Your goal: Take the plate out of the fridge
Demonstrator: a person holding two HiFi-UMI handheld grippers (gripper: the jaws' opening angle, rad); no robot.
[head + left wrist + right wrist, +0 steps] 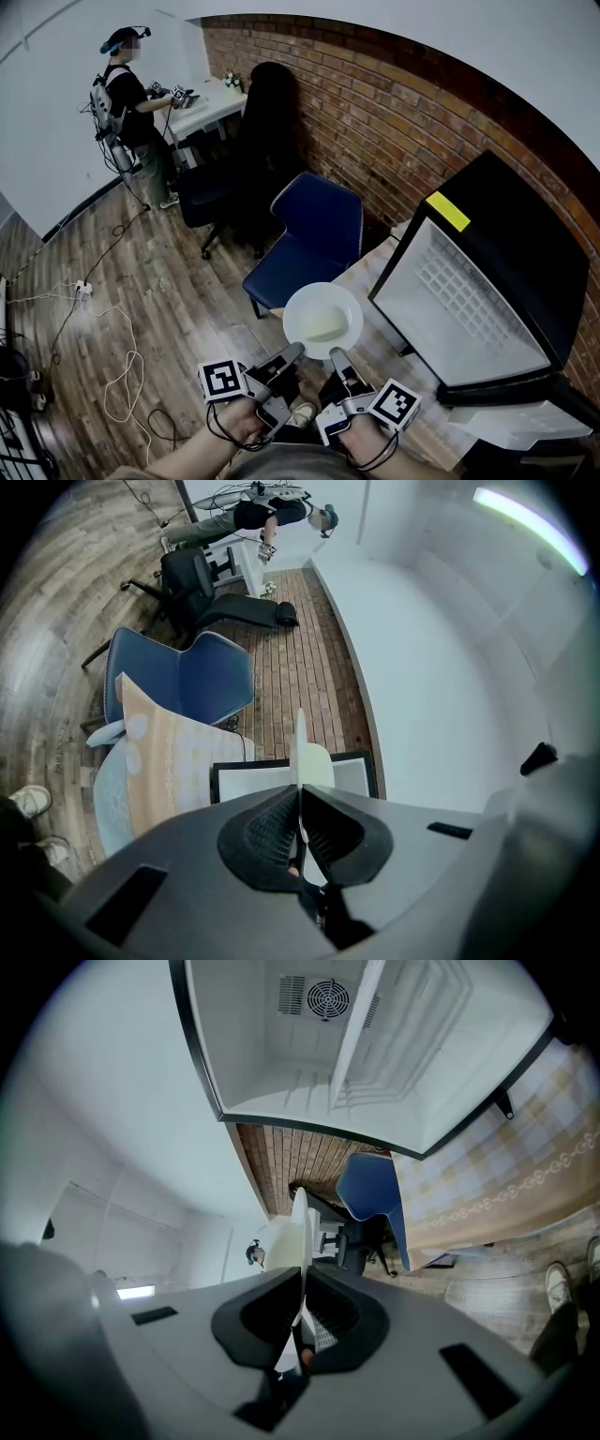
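A round white plate (322, 321) with a pale piece of food on it hangs in the air in front of the open black mini fridge (511, 253). Both grippers hold it by its near rim. My left gripper (294, 352) is shut on the rim at the left and my right gripper (337, 357) is shut on it at the right. In the left gripper view the plate (301, 747) shows edge-on between the shut jaws of the left gripper (300, 794). In the right gripper view the plate (300, 1227) is likewise clamped in the right gripper (304, 1279).
The fridge's white inside (375, 1035) stands open toward me, on a table with a patterned cloth (375, 272). A blue chair (309, 234) is just beyond the plate. A person (136, 103) stands at a far white desk. Cables (112, 366) lie on the wooden floor.
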